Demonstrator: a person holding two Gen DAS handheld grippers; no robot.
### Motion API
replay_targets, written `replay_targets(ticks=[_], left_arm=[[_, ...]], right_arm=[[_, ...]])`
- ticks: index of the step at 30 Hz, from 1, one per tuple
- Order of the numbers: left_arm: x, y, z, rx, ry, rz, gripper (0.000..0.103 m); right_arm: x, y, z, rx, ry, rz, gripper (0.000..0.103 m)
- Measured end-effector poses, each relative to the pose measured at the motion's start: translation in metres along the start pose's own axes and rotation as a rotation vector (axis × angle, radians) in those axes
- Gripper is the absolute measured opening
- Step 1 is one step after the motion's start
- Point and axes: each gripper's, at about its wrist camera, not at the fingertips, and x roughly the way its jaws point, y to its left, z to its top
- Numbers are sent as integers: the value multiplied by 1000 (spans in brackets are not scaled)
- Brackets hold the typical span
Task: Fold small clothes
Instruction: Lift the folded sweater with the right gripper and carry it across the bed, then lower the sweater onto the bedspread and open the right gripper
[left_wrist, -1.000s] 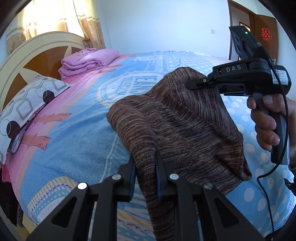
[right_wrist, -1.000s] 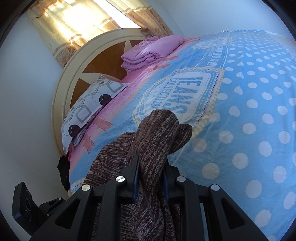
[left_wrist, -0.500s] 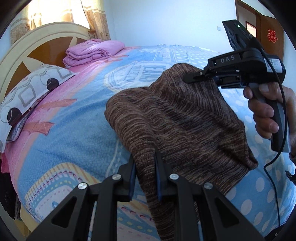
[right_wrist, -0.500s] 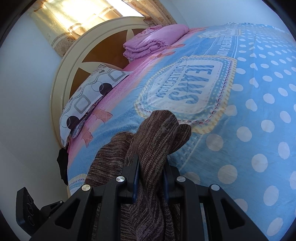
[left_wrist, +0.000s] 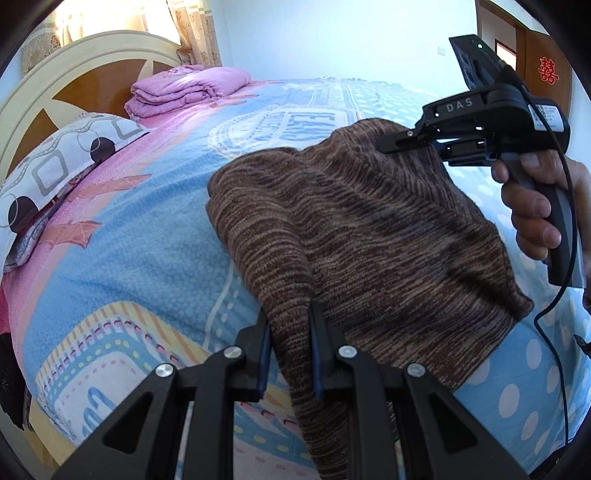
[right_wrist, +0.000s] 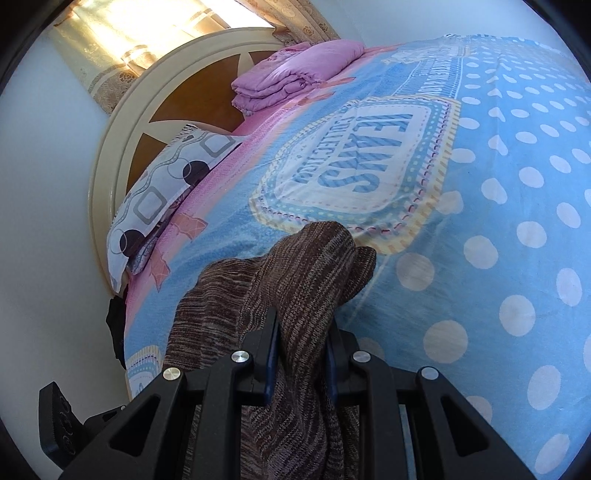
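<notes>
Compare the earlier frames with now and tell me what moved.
Both grippers, left gripper and right gripper, have carried the brown knit garment lower toward the blue bedspread, which looms closer in both views. Nothing was grabbed or released: both sets of jaws stay clamped on the cloth. The pink folded blanket and pillow are unmoved.

A bed (left_wrist: 147, 258) with a blue dotted blanket (right_wrist: 498, 221) fills the frame; upper left stand a headboard (left_wrist: 74, 85), patterned pillow (left_wrist: 55, 162) and folded pink quilt (right_wrist: 295, 74).
</notes>
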Motion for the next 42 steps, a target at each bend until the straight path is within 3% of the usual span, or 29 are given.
replay_targets(ticks=[14,24,29,31,33,35,37,39,40,42], left_arm=[[5,-3,-9,1,-53,3,22],[-1,-15,-24,71,-139,78,27],[-12,-8,-20,23,-120,76,34],[-20,1,-12,-18,-141,80,39],[-32,10,-4,-62,-189,102,51],[-38,20,7,-110,-236,107,63],[-32,24,19,-120,-240,129,65],[-16,24,28,-112,-236,165,65],[-3,23,31,-104,-210,178,65],[23,24,33,-89,-147,219,65]], right_arm=[[17,-31,-14,92,52,4,25],[11,-29,-26,70,47,-45,33],[-30,-21,-39,40,-29,-131,39],[-61,-11,-55,12,-86,-107,39],[-82,-1,-74,-25,-109,-57,39],[-93,14,-97,-75,-102,-8,39],[-91,29,-116,-121,-61,27,39],[-78,36,-132,-141,-5,7,39],[-73,35,-137,-142,8,-39,39],[-69,20,-143,-87,13,-119,6]])
